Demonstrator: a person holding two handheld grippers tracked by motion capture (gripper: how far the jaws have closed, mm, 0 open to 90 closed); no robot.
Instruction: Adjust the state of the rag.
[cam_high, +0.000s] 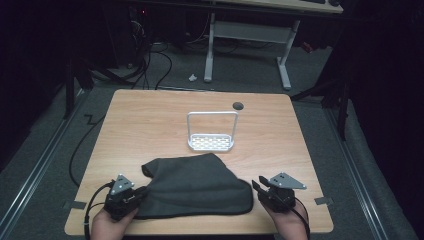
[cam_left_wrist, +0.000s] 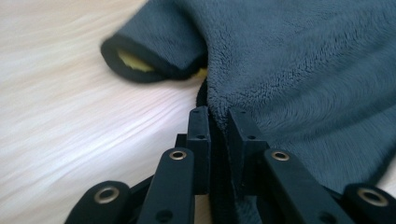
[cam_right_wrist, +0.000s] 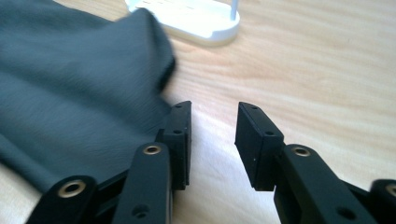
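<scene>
Left gripper (cam_high: 142, 192) clamped with jaws nearly together on the dark hemmed edge of the grey fleece cloth (cam_high: 197, 185) (yellow lining visible inside a rolled corner in the left gripper view). Right gripper (cam_right_wrist: 213, 140) standing with jaws apart, nothing between them, just beside the cloth's right edge. Cloth lying on the near part of the wooden table (cam_high: 150, 120), in front of the white wire rack (cam_high: 211, 142).

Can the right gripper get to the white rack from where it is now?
Probably yes. The right gripper is open with nothing between its jaws, and bare table lies between it and the white rack. The dark cloth sits mostly to its left, not across that path.
</scene>
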